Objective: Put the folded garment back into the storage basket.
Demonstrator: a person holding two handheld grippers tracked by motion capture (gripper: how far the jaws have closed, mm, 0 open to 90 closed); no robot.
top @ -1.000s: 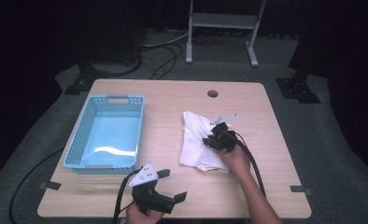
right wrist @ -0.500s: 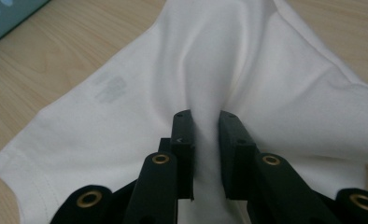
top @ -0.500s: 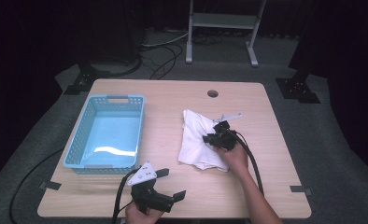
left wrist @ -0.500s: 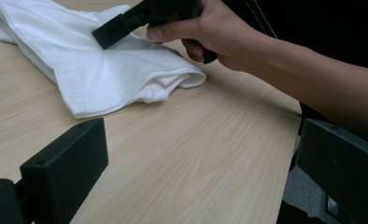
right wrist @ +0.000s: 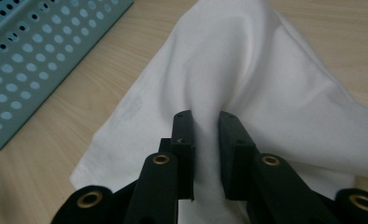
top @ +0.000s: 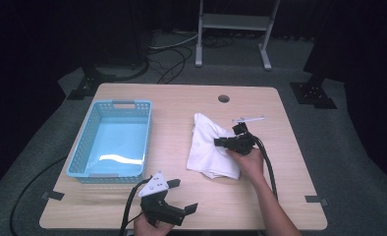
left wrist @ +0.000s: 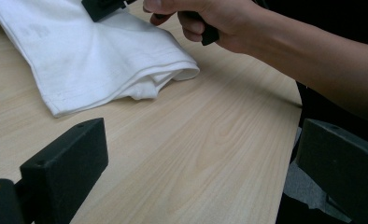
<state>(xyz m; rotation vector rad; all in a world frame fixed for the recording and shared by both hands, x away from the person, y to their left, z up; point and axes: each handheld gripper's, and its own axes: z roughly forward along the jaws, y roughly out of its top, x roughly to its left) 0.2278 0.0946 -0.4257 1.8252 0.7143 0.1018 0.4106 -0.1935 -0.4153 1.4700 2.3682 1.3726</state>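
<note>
White cloth [top: 208,147] lies lengthwise away from person, right tongs [right wrist: 205,126] pinching it.

A plain white cloth [right wrist: 247,79] sits pinched in the black right gripper [right wrist: 206,135]. Left of it, a light blue basket [right wrist: 37,56] dotted with holes, on the pale wood-grain table [right wrist: 46,154].

Right gripper [right wrist: 206,154]: matte black body; two flat rectangular fingers [right wrist: 183,140], each with a small screw hole; brass-ringed pivots behind the fingers. Left gripper [top: 181,210]: black body, blocky black fingers [left wrist: 65,158], grey three-cornered plate behind them, black cable trailing rearward. Forearms bare, no sleeves visible.
</note>
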